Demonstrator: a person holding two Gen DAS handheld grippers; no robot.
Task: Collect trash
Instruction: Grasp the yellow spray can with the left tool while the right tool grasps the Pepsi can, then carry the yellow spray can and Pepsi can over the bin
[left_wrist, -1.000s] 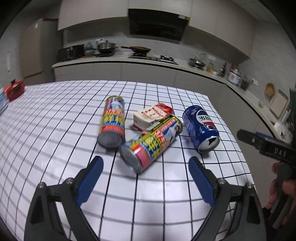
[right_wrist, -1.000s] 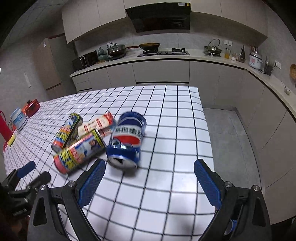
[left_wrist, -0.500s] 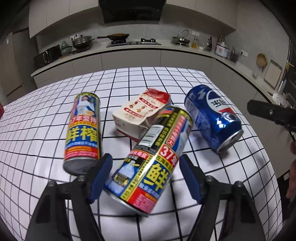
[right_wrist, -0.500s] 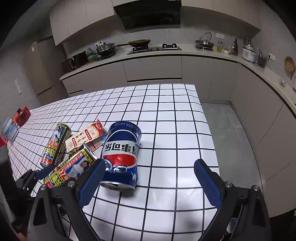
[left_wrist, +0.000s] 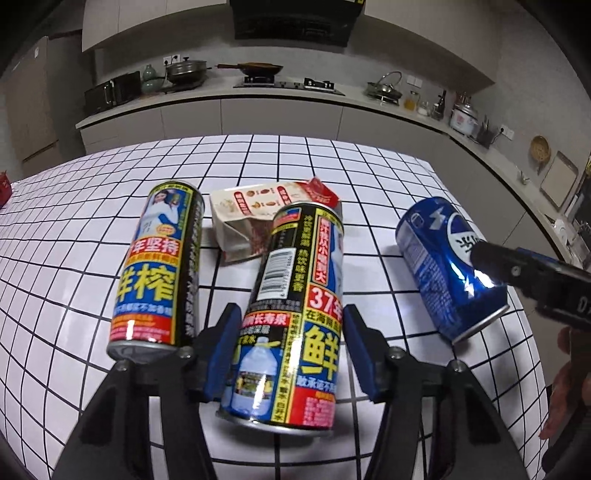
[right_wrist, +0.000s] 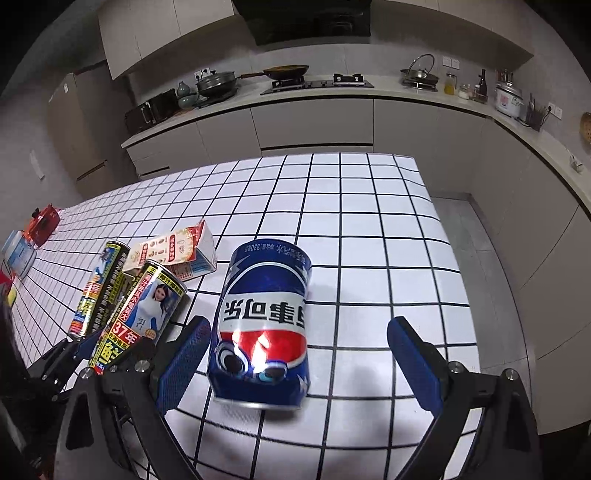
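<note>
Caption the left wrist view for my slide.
Left tongs straddle a yellow-labelled can lying on the tiled table, beside another can, a carton and a blue can.
</note>
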